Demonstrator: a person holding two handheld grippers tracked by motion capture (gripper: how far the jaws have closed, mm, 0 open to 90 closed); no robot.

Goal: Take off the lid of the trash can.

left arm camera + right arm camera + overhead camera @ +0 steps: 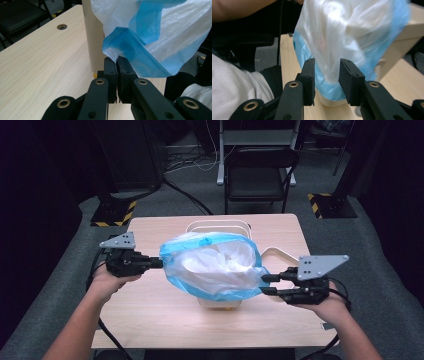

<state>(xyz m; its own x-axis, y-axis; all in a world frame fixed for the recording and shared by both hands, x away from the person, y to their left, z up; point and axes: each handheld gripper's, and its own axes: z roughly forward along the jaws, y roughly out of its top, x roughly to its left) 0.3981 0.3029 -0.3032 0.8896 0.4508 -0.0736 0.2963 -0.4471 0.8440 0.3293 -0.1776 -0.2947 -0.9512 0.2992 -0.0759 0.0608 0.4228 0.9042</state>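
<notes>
Two forearms are extended from the near edge over one pale wooden table, each hand wrapped around one black two-jaw gripper. The left gripper is held level at the left side, pointing right, and its jaws are seen in the left gripper view pressed together on a blue fold at the rim of one thin translucent white plastic bag with a blue rim. The right gripper is held level at the right side, pointing left, and its jaws are spread in the right gripper view, with the bag's blue edge lying between them; whether the pads touch the plastic cannot be told. The bag is held stretched between the two grippers above the middle of the table, over one cream, straight-walled plastic bin, whose rim is seen behind the bag and whose base is seen below it. One black folding chair is seen on the grey floor beyond the table.
</notes>
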